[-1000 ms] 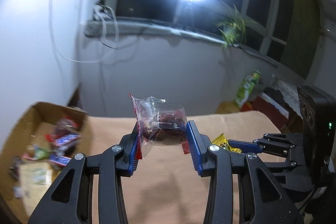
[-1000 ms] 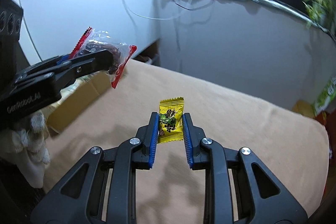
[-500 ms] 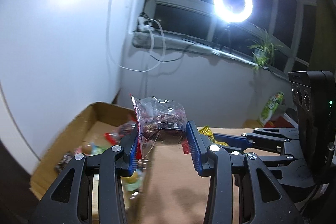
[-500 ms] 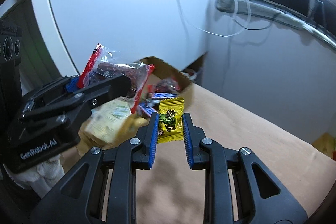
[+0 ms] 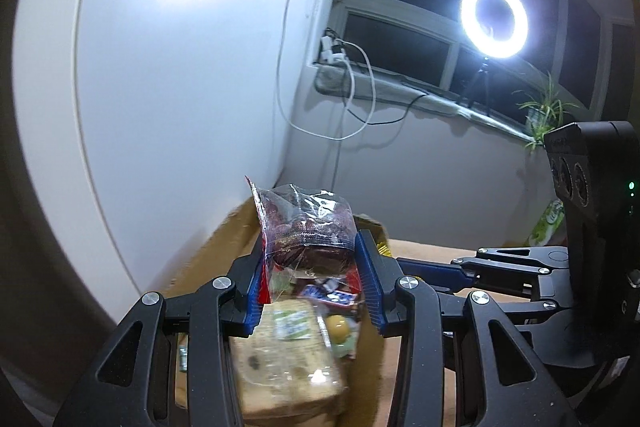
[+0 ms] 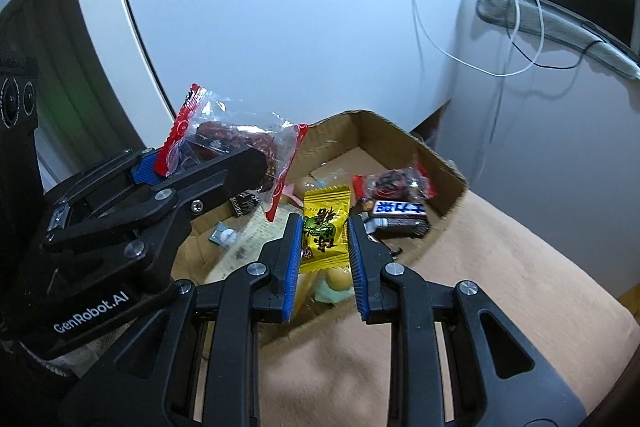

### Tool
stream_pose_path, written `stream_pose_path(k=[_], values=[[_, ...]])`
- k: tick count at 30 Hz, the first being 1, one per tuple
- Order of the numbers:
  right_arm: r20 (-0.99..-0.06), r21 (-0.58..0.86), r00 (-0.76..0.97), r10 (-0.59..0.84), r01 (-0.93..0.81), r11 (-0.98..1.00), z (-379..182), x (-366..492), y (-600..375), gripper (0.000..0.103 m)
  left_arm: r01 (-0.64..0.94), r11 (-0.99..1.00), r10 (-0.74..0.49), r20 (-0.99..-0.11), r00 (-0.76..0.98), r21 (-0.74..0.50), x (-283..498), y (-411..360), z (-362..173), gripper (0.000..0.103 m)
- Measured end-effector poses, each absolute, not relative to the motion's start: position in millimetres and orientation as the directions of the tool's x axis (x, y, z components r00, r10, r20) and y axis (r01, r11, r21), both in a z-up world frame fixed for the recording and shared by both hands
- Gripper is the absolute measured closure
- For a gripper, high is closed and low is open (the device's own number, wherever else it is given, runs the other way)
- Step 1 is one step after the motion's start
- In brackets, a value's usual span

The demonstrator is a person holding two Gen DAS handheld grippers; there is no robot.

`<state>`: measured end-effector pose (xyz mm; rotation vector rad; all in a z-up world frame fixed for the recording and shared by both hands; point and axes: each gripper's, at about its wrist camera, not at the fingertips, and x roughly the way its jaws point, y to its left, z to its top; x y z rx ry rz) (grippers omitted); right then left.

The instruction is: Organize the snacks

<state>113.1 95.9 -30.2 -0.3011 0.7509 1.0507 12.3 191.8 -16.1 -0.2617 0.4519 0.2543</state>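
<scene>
My left gripper (image 5: 310, 263) is shut on a clear packet with red edges and dark dried fruit (image 5: 308, 231), held above the open cardboard box (image 5: 216, 247). The same packet shows in the right wrist view (image 6: 236, 147), in the left gripper (image 6: 208, 167). My right gripper (image 6: 324, 243) is shut on a yellow candy packet with green print (image 6: 325, 227), held over the near edge of the box (image 6: 436, 163). The box holds several snacks: a chocolate bar (image 6: 400, 213), a red-edged fruit packet (image 6: 394, 183), a large pale packet (image 5: 284, 351).
The box sits at the left end of a table with a tan cloth (image 6: 500, 287). A white cabinet (image 6: 280, 7) stands right behind the box. A ring light (image 5: 494, 19), window sill with cables (image 5: 352, 87) and a plant (image 5: 548, 111) are farther back.
Both grippers have swung left from over the tan cloth to over the cardboard box, each still holding its packet. The box contents now lie right under the fingers.
</scene>
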Motion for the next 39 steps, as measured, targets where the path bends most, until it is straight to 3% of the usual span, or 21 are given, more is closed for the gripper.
stream_pose_path(k=[2, 4, 6, 28, 30, 32, 36, 39], values=[[-0.689, 0.101, 0.291, 0.664, -0.868, 0.485, -32, 112, 102, 0.078, -0.318, 0.929, 0.199, -0.467, 0.862, -0.191, 13, 195, -17, 0.060], [-0.691, 0.089, 0.299, 0.658, -0.868, 0.488, -33, 109, 106, 0.054, -0.331, 0.923, 0.208, -0.471, 0.857, -0.195, 13, 198, -18, 0.054], [-0.684, 0.081, 0.312, 0.659, -0.865, 0.494, -34, 109, 105, 0.046, -0.336, 0.921, 0.215, -0.462, 0.860, -0.196, 9, 200, -17, 0.053], [-0.659, 0.057, 0.371, 0.654, -0.843, 0.535, -18, 98, 78, 0.040, -0.320, 0.931, 0.221, -0.426, 0.877, -0.176, -10, 186, -6, 0.053], [-0.654, 0.051, 0.385, 0.652, -0.836, 0.546, -17, 95, 72, 0.039, -0.314, 0.934, 0.219, -0.420, 0.881, -0.172, -15, 181, -4, 0.049], [-0.647, 0.040, 0.404, 0.647, -0.829, 0.557, -15, 91, 67, 0.032, -0.312, 0.936, 0.224, -0.408, 0.885, -0.163, -21, 175, -2, 0.038], [-0.632, 0.011, 0.448, 0.632, -0.811, 0.585, -12, 81, 54, 0.024, -0.317, 0.938, 0.239, -0.394, 0.887, -0.144, -31, 166, 1, 0.037], [-0.616, -0.010, 0.485, 0.621, -0.793, 0.609, -8, 73, 42, 0.019, -0.320, 0.936, 0.244, -0.389, 0.888, -0.143, -40, 162, 1, 0.030]])
